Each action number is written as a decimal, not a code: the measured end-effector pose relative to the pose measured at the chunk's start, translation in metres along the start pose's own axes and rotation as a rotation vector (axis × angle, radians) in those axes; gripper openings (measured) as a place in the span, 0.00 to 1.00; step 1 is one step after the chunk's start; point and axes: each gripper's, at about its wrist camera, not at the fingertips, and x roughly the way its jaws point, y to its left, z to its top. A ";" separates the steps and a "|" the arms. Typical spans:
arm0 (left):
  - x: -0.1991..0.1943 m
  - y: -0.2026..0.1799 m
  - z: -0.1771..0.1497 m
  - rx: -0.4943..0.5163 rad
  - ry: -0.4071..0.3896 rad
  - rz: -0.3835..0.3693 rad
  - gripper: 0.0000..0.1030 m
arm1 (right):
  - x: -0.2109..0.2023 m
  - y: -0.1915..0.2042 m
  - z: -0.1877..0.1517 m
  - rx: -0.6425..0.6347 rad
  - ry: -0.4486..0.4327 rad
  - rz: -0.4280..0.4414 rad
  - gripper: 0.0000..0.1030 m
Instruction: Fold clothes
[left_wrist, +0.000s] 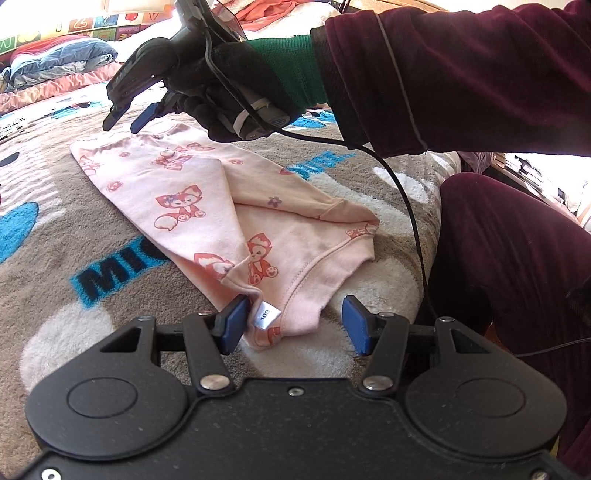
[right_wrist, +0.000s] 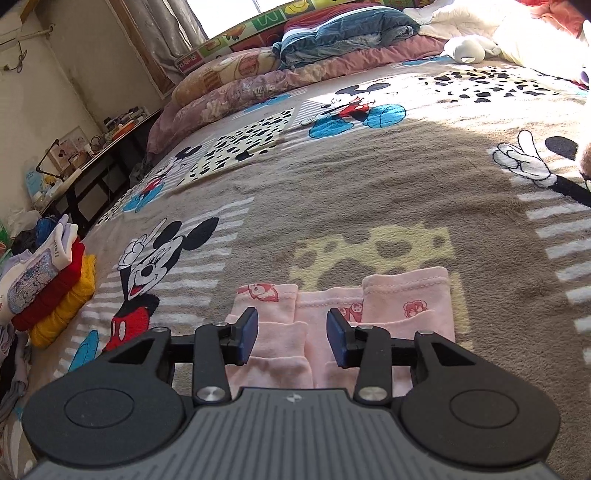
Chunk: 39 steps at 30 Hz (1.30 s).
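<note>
A pink garment (left_wrist: 207, 199) printed with red foxes lies partly folded on the cartoon-mouse blanket (left_wrist: 74, 236). Its neck end, with a white size label (left_wrist: 266, 314), sits between the blue pads of my left gripper (left_wrist: 295, 325). That gripper is open: the left pad is beside the cloth and the right pad is clear of it. Over the garment's far end a black-gloved hand holds my right gripper (left_wrist: 127, 120), just above the cloth. In the right wrist view my right gripper (right_wrist: 292, 336) is open over the pink garment's (right_wrist: 406, 295) cuffs and hem, holding nothing.
A pile of folded clothes (right_wrist: 55, 280), white over red and yellow, sits at the bed's left edge. Pillows and quilts (right_wrist: 332, 33) line the far side. A cluttered desk (right_wrist: 92, 155) stands beside the bed. The person's maroon sleeve (left_wrist: 461, 74), leg (left_wrist: 517, 258) and a black cable (left_wrist: 406, 206) are at right.
</note>
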 end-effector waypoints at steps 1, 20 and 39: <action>0.000 0.000 0.000 -0.001 0.000 0.000 0.53 | 0.001 0.001 -0.002 -0.018 0.008 0.004 0.40; 0.000 -0.001 0.000 -0.008 0.002 -0.004 0.56 | -0.018 -0.003 -0.003 -0.072 -0.032 0.017 0.09; 0.003 0.000 0.003 -0.023 0.005 -0.024 0.61 | -0.037 -0.016 -0.024 -0.039 -0.019 0.045 0.12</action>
